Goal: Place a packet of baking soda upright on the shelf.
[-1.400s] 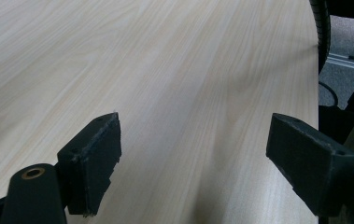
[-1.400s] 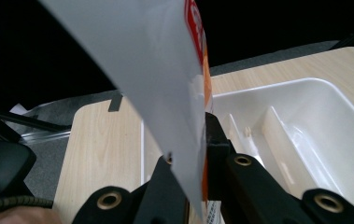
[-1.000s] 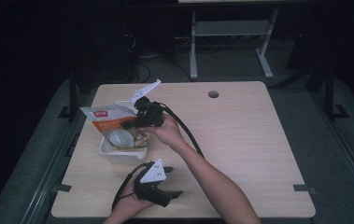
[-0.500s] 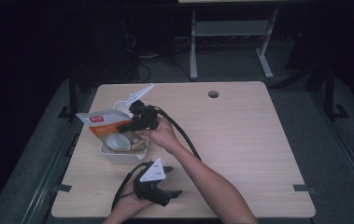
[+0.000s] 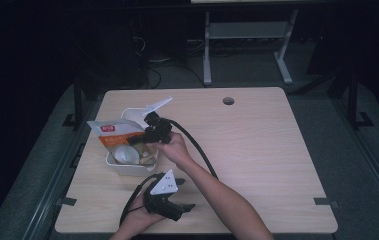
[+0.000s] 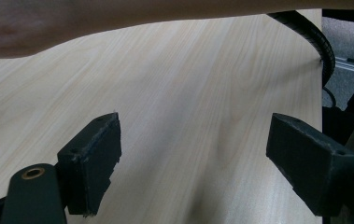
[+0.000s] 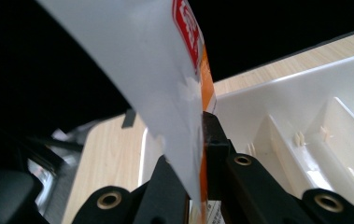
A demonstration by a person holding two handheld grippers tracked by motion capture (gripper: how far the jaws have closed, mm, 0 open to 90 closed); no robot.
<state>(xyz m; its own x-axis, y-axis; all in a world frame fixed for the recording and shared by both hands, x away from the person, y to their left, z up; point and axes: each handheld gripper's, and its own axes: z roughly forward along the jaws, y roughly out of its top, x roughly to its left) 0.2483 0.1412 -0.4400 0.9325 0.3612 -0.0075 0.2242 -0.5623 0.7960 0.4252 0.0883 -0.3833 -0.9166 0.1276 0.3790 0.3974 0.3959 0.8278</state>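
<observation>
Snack packet (image 5: 113, 134) hangs over the white bin (image 5: 127, 167) at the table's (image 5: 257, 150) left, pinched by my right hand-held gripper (image 5: 144, 140). I judge I'm lowering it in; next, release gently. My left hand-held gripper (image 5: 187, 206) rests gaping, empty.

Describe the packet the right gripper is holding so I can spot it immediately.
On the wooden table, find the white bin near its left edge. Above it, the right gripper pinches a flat snack packet: white top with a red logo, orange lower half, unlike the bin's pale contents.
</observation>
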